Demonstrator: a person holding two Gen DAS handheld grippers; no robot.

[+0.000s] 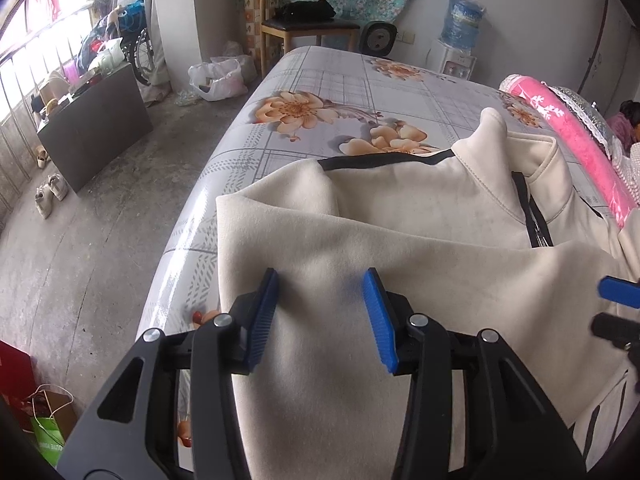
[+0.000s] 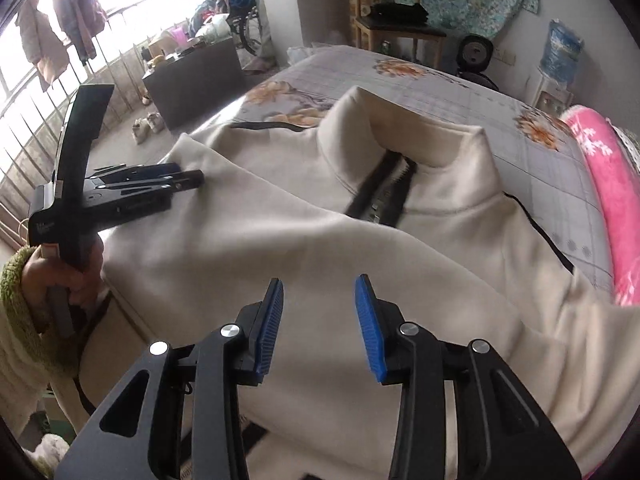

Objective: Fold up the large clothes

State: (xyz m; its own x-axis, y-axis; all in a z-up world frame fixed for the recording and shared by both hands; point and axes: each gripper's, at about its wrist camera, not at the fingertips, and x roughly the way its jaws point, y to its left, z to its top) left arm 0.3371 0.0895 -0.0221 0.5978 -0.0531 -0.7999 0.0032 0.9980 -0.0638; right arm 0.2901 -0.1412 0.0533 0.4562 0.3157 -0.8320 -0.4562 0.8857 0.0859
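A cream zip-up jacket (image 1: 400, 240) with black trim and a black zipper (image 2: 384, 196) lies on the table, collar at the far end. It also shows in the right wrist view (image 2: 280, 248). A sleeve or side panel is folded across its body. My left gripper (image 1: 320, 312) is open and empty just above the folded cream cloth. It also shows at the left of the right wrist view (image 2: 176, 178), lying low over the cloth. My right gripper (image 2: 318, 320) is open and empty above the jacket's lower body. Its blue fingertip (image 1: 618, 290) shows at the left view's right edge.
The table has a grey floral cover (image 1: 320, 92). A pink blanket roll (image 2: 612, 200) lies along its right side. On the floor to the left stand a dark low cabinet (image 1: 96, 128), shoes (image 1: 50, 196) and plastic bags (image 1: 218, 78). A wooden chair (image 1: 304, 24) and a water dispenser (image 1: 460, 40) stand behind.
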